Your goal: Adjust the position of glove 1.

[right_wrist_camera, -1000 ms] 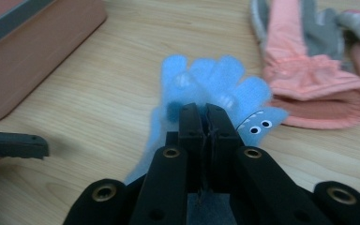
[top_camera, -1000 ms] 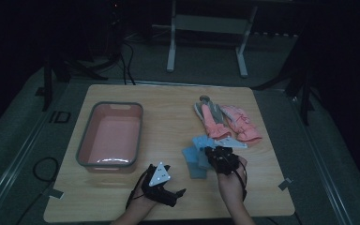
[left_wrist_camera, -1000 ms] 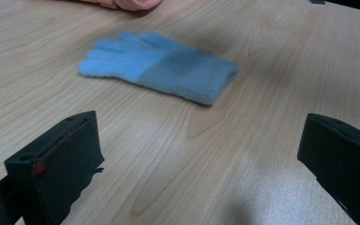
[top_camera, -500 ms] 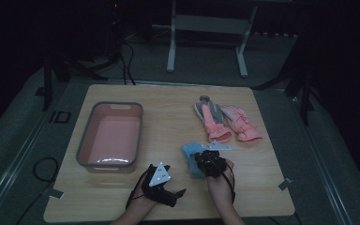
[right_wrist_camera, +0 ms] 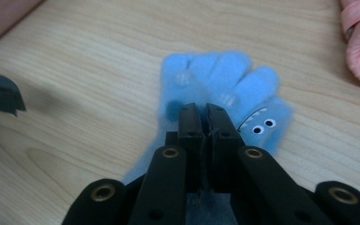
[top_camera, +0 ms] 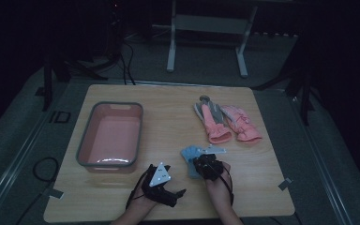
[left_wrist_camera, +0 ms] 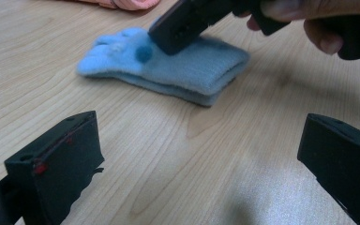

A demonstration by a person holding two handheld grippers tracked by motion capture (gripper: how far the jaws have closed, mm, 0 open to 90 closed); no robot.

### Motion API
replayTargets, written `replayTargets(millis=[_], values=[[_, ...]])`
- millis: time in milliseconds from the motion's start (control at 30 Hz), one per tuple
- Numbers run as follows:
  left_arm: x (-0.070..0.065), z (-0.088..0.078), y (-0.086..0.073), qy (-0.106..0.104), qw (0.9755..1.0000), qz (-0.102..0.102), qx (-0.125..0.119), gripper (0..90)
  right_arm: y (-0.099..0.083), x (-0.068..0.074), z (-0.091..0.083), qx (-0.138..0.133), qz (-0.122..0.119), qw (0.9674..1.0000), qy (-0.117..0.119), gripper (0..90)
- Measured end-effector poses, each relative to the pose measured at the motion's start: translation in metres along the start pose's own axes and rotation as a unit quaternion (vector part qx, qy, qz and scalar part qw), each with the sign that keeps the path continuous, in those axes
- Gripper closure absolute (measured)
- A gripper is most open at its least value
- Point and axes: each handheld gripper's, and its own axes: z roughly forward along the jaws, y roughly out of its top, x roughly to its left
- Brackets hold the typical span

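Blue gloves, a stacked fleece pair with a small cartoon face on one thumb, lie flat on the wooden table near its front edge, at about 5 o'clock from the table's centre in the high view. Right gripper is down on this pair: in the right gripper view its jaws stand together, pads nearly meeting over the palm area of the top glove, with the glove's fingers fanned out toward 12 o'clock beyond the tips. Whether fabric is actually pinched between the pads cannot be told from the pictures; the tips rest against the fleece. In the left gripper view the same tool comes in from 1 o'clock and presses on the upper face of the pair, with the person's hand wrapped around its body. Left gripper sits at 9 o'clock from the right one, close to the front edge, its jaws wide apart with bare wood between them and nothing held. Pink tub with a grey rim stands at 10 o'clock from the gloves, well apart. Pink gloves lie side by side at 1 o'clock, near the table's far right quarter.
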Motion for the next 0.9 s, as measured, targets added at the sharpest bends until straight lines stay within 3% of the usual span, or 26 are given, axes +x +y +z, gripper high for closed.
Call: replayTargets(millis=[167, 300, 400, 467, 567, 667, 733, 833, 900], values=[[0.0, 0.0, 0.0, 0.0, 1.0, 0.001, 0.001, 0.1, -0.002, -0.003, 0.004, 0.004, -0.005, 1.0, -0.001, 85.1], [0.0, 0.0, 0.0, 0.001, 1.0, -0.002, 0.0, 0.1, -0.004, -0.007, 0.006, 0.007, 0.004, 0.9999, 0.013, 80.9], [0.001, 0.0, 0.0, 0.001, 1.0, -0.005, -0.001, 0.1, -0.001, -0.008, 0.0, 0.004, -0.005, 0.9997, 0.023, 75.4], [0.001, 0.0, 0.0, 0.0, 1.0, -0.002, -0.001, 0.1, 0.002, -0.012, -0.004, 0.003, -0.01, 0.9994, 0.034, 66.8], [0.0, -0.001, 0.0, -0.004, 0.9996, 0.025, -0.014, 0.1, 0.005, -0.018, -0.009, -0.006, -0.016, 0.9986, 0.05, 48.9], [-0.001, 0.0, 0.001, 0.008, 0.9989, 0.046, -0.002, 0.1, 0.008, -0.028, -0.01, -0.004, -0.016, 0.997, 0.075, 28.3], [0.0, 0.001, 0.002, 0.004, 0.9992, 0.04, 0.004, 0.1, 0.009, -0.035, -0.011, 0.001, -0.018, 0.9949, 0.1, 19.8], [0.003, 0.004, 0.004, -0.001, 0.9997, 0.013, 0.022, 0.1, 0.01, -0.044, -0.013, -0.001, -0.015, 0.9924, 0.122, 15.0], [0.005, 0.005, 0.005, 0.001, 0.9994, 0.009, 0.035, 0.1, 0.01, -0.05, -0.014, -0.018, -0.016, 0.9894, 0.143, 17.6]])
